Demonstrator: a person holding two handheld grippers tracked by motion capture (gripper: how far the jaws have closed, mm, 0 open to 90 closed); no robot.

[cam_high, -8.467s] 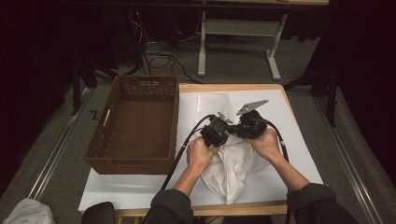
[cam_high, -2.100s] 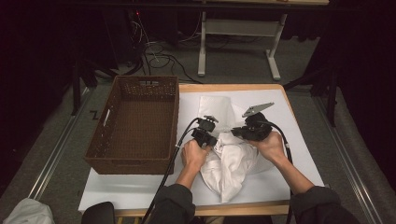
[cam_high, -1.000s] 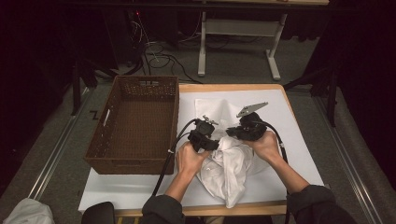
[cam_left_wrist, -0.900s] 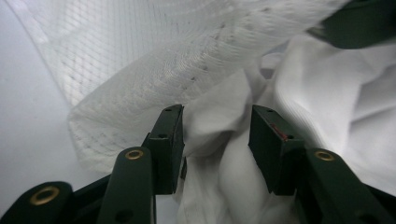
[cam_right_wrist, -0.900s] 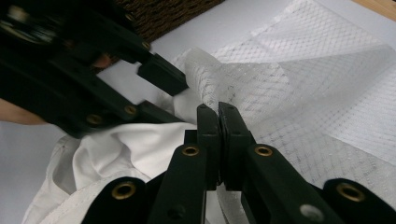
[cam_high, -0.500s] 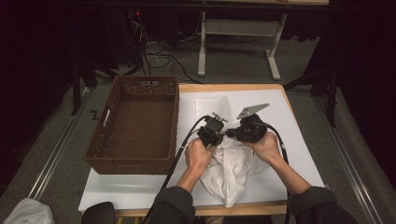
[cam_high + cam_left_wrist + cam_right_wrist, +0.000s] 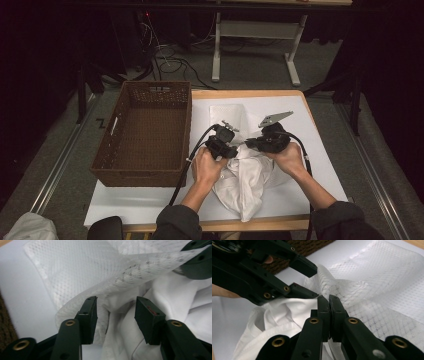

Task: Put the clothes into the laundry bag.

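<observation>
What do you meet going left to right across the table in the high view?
Wicker basket → left gripper → right gripper, both grippers over the white cloth, then the bare white table cover.

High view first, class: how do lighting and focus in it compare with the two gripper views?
High view: dim, the surroundings nearly black, the white table cover the brightest area, details soft. Left gripper view: evenly lit, the mesh bag sharp, its own near jaws slightly blurred. Right gripper view: the mesh bag is sharp by the shut jaws, the white garment is smoother and softer, and the left gripper looms dark.
</observation>
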